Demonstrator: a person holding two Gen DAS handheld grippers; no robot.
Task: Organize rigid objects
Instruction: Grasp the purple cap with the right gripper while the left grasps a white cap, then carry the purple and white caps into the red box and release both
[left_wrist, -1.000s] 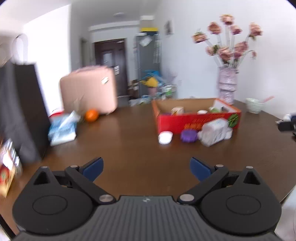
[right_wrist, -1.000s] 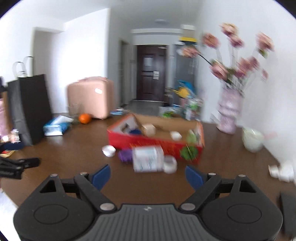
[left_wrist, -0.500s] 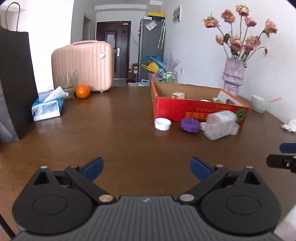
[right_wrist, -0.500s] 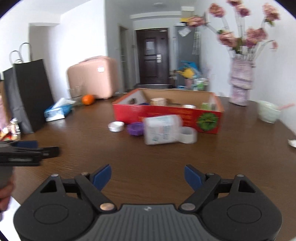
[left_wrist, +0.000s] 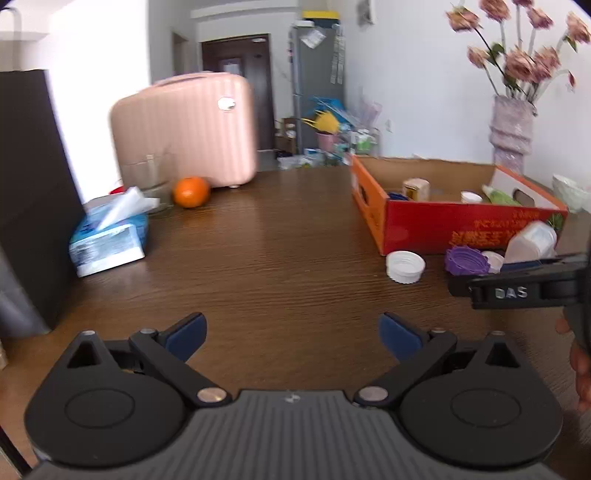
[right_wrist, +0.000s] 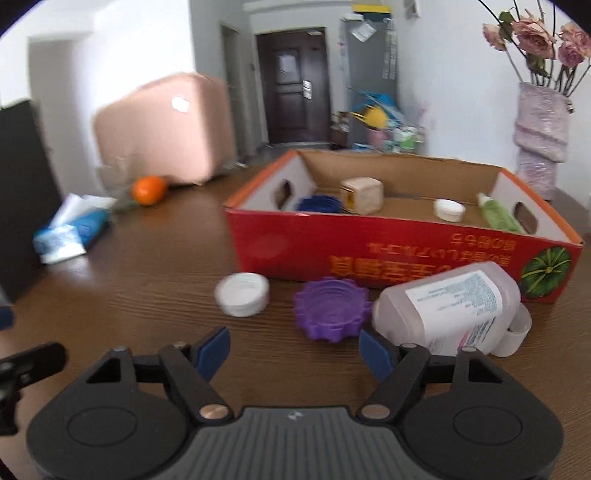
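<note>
Right claw (right_wrist: 293, 349) closing, nothing between its jaws; centre it on the purple cap (right_wrist: 330, 308) at 12 o'clock. Left claw (left_wrist: 291, 334) spread, idle.

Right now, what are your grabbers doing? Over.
Left gripper open, empty. Right gripper closing, nothing between pads, nearing purple cap. Bottle lies beside it. Box behind.

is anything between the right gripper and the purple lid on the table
Nothing visible. Only bare table lies between the right gripper and the purple lid. Its jaws are closing with nothing between them. The tipped bottle crowds the lid's right side, beside the path.
</note>
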